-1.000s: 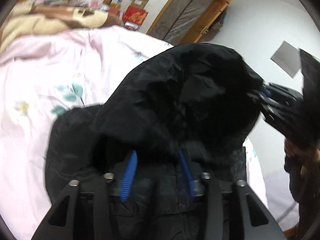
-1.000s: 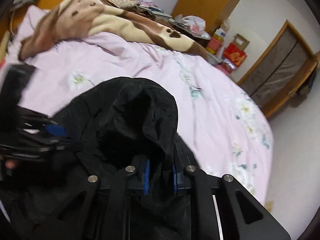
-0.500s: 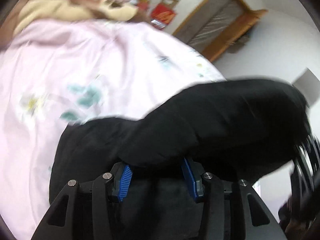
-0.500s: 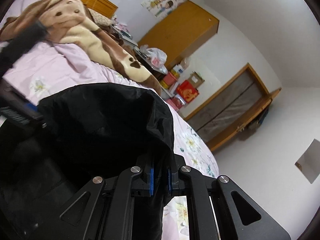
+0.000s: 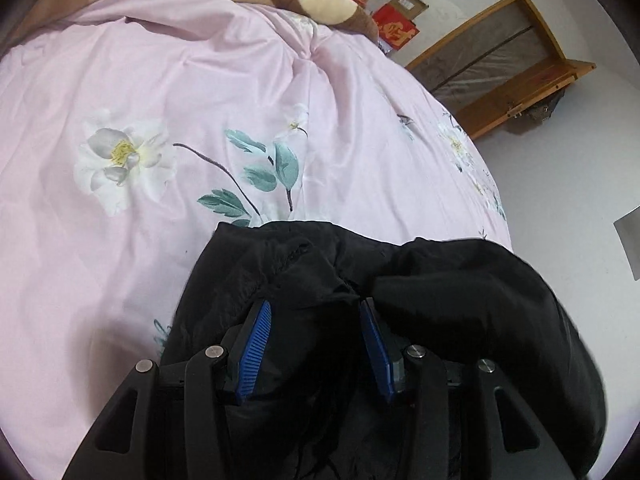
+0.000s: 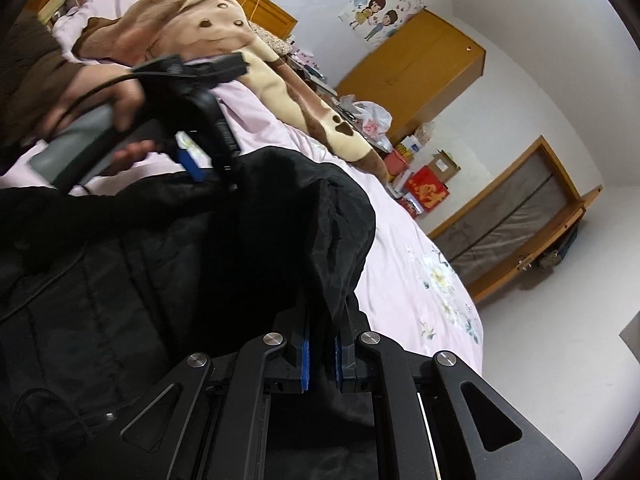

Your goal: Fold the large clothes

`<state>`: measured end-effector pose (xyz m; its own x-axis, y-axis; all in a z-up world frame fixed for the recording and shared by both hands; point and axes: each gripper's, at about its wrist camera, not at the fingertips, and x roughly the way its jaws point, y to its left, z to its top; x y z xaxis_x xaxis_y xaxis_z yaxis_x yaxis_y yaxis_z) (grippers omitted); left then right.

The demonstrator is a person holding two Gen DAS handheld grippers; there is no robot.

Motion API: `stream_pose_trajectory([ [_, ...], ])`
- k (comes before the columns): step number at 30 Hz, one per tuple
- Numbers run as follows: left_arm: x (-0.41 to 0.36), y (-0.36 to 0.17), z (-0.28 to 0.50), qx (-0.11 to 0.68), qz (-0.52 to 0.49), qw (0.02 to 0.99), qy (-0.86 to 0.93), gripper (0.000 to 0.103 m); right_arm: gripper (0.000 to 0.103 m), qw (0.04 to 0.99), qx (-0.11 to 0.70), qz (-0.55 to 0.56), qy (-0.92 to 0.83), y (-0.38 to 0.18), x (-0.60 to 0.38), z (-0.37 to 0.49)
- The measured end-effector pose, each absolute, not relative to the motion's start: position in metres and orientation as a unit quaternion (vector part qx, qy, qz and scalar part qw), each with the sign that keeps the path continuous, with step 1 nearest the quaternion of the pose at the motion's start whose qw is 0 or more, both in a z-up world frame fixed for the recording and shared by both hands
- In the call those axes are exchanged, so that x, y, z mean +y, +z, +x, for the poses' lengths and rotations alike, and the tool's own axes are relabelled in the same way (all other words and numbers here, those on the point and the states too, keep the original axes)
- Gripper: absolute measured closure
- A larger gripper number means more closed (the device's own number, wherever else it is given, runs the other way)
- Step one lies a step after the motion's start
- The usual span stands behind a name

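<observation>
A large black jacket (image 5: 460, 300) lies at the near edge of a pink flowered bed sheet (image 5: 160, 80). In the left wrist view my left gripper (image 5: 316, 320) has a thick bunch of the black fabric filling the gap between its blue pads (image 5: 256, 344), and the pads hold it. In the right wrist view my right gripper (image 6: 320, 350) is shut on a thin fold of the jacket (image 6: 120, 280). There the left gripper (image 6: 192, 160) shows at upper left, carried by a person's hand (image 6: 100, 92), its tips in the same jacket.
A brown and beige blanket (image 6: 208, 20) is heaped at the head of the bed. Beyond the bed's far side stand a wooden wardrobe (image 6: 420, 60), a red box (image 6: 426, 194) among clutter, and a wooden-framed panel (image 5: 500, 60) against the wall.
Both grippers have come down and across with the jacket's hood. The raised hood has sunk and flattened onto the bed's near edge. The left wrist has rolled, so more sheet shows.
</observation>
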<state>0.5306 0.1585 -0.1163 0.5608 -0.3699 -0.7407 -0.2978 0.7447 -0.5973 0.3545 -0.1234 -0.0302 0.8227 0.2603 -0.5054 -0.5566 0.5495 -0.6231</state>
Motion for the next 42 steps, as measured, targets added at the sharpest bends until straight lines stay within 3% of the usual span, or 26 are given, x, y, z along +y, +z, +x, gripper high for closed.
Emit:
stream_pose_trajectory([
  [7, 0.176, -0.097, 0.516, 0.435, -0.353, 0.828, -0.007, 0.057, 0.096, 0.832, 0.208, -0.439, 0.267, -0.072, -0.116, 0.324],
  [10, 0.178, -0.078, 0.503, 0.421, -0.355, 0.835, -0.023, 0.056, 0.095, 0.838, 0.243, -0.402, 0.277, -0.078, -0.117, 0.326],
  [13, 0.165, -0.043, 0.491, 0.397, -0.312, 0.862, -0.043, 0.05, 0.088, 0.851, 0.271, -0.346, 0.289, -0.067, -0.126, 0.325],
  [16, 0.14, -0.014, 0.488, 0.386, -0.267, 0.879, -0.084, 0.035, 0.086, 0.867, 0.286, -0.271, 0.306, -0.043, -0.145, 0.32],
  [18, 0.116, -0.004, 0.494, 0.402, -0.237, 0.876, -0.124, 0.032, 0.08, 0.872, 0.314, -0.198, 0.317, -0.031, -0.164, 0.325],
  [20, 0.104, -0.008, 0.501, 0.443, -0.237, 0.854, -0.131, 0.032, 0.057, 0.881, 0.343, -0.126, 0.3, -0.027, -0.189, 0.333],
  [23, 0.111, -0.024, 0.506, 0.48, -0.281, 0.822, -0.122, 0.031, 0.045, 0.891, 0.383, 0.007, 0.244, -0.028, -0.244, 0.36],
  [27, 0.116, -0.043, 0.509, 0.517, -0.292, 0.798, -0.102, 0.025, 0.044, 0.88, 0.413, 0.124, 0.198, -0.037, -0.289, 0.396],
  [34, 0.121, -0.064, 0.528, 0.53, -0.355, 0.762, -0.114, 0.024, 0.04, 0.822, 0.457, 0.291, 0.173, -0.059, -0.322, 0.455],
  [42, 0.121, -0.088, 0.557, 0.545, -0.403, 0.73, -0.087, 0.025, 0.04, 0.795, 0.487, 0.338, 0.127, -0.076, -0.314, 0.507],
])
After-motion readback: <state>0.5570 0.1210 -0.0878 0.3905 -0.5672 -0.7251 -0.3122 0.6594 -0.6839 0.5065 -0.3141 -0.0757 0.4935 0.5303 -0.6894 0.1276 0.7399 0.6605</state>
